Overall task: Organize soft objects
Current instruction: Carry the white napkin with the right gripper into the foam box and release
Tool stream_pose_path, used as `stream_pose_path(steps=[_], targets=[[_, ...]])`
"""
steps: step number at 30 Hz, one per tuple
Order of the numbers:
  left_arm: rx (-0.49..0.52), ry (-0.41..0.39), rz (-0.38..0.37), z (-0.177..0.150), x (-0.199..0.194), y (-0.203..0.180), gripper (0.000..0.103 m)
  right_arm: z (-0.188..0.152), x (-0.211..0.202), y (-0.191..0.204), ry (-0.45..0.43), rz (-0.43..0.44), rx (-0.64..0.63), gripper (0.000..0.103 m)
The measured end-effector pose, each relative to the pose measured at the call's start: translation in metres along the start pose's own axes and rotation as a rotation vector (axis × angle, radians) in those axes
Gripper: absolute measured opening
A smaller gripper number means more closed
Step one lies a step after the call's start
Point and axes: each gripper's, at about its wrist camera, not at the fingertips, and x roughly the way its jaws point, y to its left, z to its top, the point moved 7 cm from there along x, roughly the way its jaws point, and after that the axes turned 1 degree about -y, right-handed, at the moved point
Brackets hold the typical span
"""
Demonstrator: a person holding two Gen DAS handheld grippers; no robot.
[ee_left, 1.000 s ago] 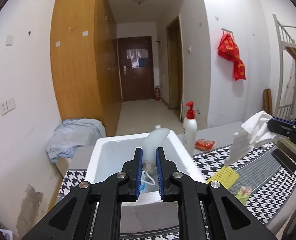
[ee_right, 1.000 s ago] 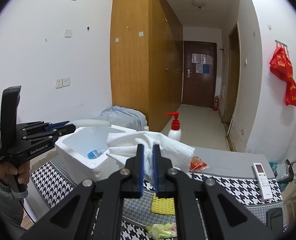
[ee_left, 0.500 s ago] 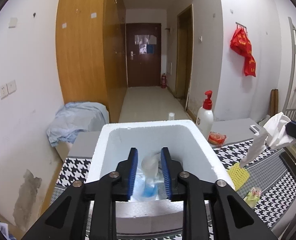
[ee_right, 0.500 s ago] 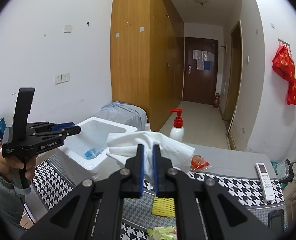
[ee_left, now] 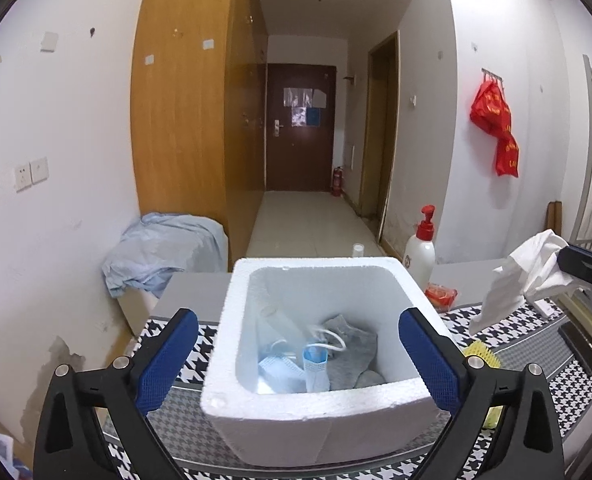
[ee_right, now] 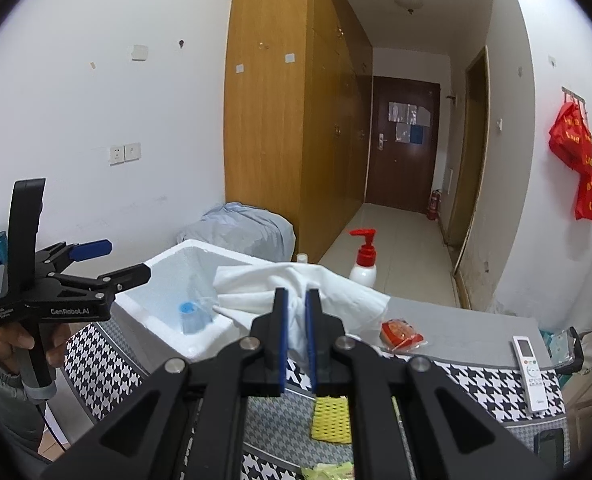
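Observation:
A white foam box stands on the houndstooth cloth; it also shows in the right wrist view. Inside lie a blue face mask, a clear plastic bag and a grey sock. My left gripper is open wide and empty, its jaws either side of the box. My right gripper is shut on a white cloth, held in the air right of the box; that cloth also shows in the left wrist view. A yellow mesh sponge lies on the cloth.
A red-capped pump bottle stands behind the box, with a red packet beside it. A white remote and a black phone lie at the right. A greenish wrapper lies near the front edge. A covered bin stands left.
My left gripper opened wide and dropped the clear bag with the mask into the foam box. My right gripper has kept its hold on the white cloth and shifted only slightly.

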Motion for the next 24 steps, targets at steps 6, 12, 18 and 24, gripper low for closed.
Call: stream_pose_path(steps=[6,12,18,24], targets=[[-0.003,-0.027,0.015,0.001,-0.015,0.011,0.101,0.011,0.001,0.01,-0.019,-0.007,-0.024,0.011],[-0.008,-0.04,0.044,-0.001,-0.025,0.023,0.101,0.02,0.007,0.019,-0.02,-0.008,-0.045,0.011],[-0.014,-0.047,0.08,-0.005,-0.034,0.034,0.101,0.025,0.013,0.03,-0.021,0.008,-0.061,0.011],[-0.017,-0.057,0.097,-0.009,-0.041,0.044,0.101,0.03,0.019,0.043,-0.023,0.041,-0.068,0.011]])
